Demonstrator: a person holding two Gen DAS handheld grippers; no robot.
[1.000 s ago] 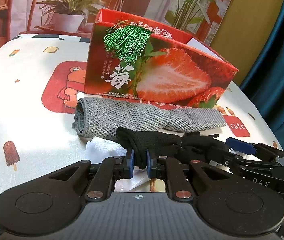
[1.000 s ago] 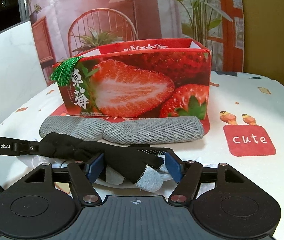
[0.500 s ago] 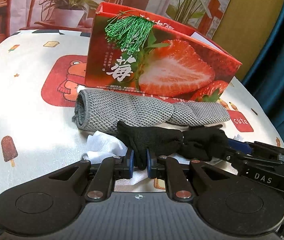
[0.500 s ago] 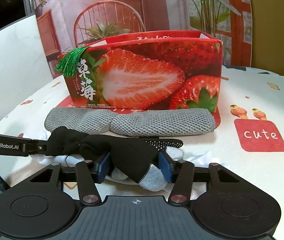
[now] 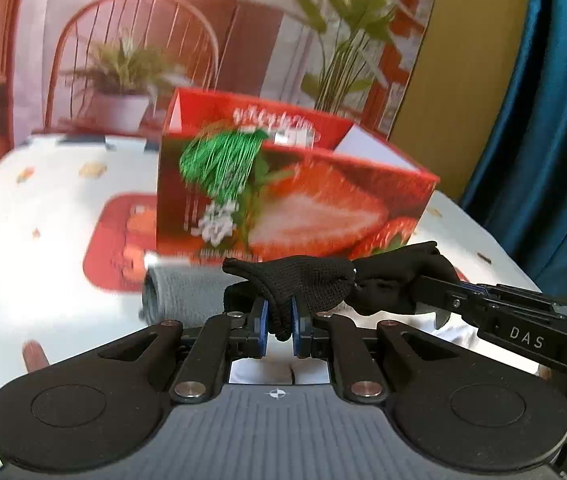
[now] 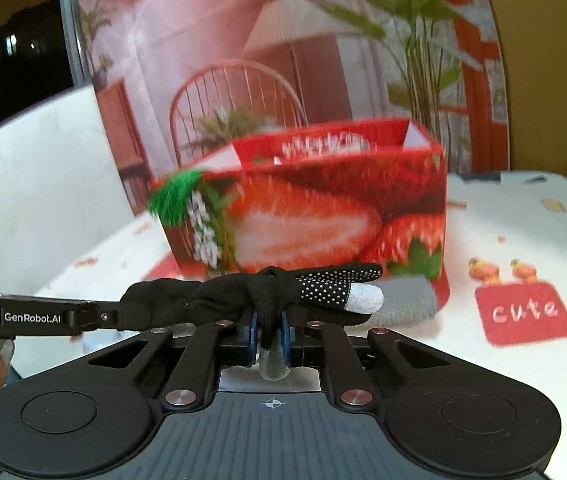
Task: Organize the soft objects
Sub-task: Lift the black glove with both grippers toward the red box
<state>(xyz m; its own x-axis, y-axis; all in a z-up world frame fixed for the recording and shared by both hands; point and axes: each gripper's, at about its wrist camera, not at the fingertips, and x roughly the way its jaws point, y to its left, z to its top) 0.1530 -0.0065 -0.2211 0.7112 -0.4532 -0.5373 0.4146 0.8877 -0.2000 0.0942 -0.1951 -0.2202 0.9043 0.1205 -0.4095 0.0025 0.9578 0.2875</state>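
Left wrist view: my left gripper [image 5: 278, 322] is clamped on one end of the black glove [image 5: 303, 284], its blue pads nearly meeting with only a thin fold of knit between them. My right gripper [image 5: 439, 304] comes in from the right and bites the other end. In the right wrist view the right gripper [image 6: 269, 336] has just been closing, and it now pinches the glove [image 6: 267, 296] at the bunched middle, with a grey fingertip trapped between the pads and another grey-tipped finger sticking out to the right. The left gripper [image 6: 113, 314] shows there as a long arm reaching in from the left, gripping the cuff end.

The glove hangs stretched between the two grippers, in front of the strawberry box [image 5: 291, 208] and below its open rim. The grey rolled cloth [image 5: 187, 292] lies against the foot of the box, behind the glove.

I judge the glove to be very light and wholly limp: it sags, twists and bunches wherever it is not held, so two holds well apart are what keep it in shape. The knit is grippy, and the dotted palm more so, so slipping is unlikely. The thin fingers are poor holds, as they can pull out. The cuff and the thick middle are the safer places. Nothing here is fragile, but a loose finger could catch on the rim of the box.
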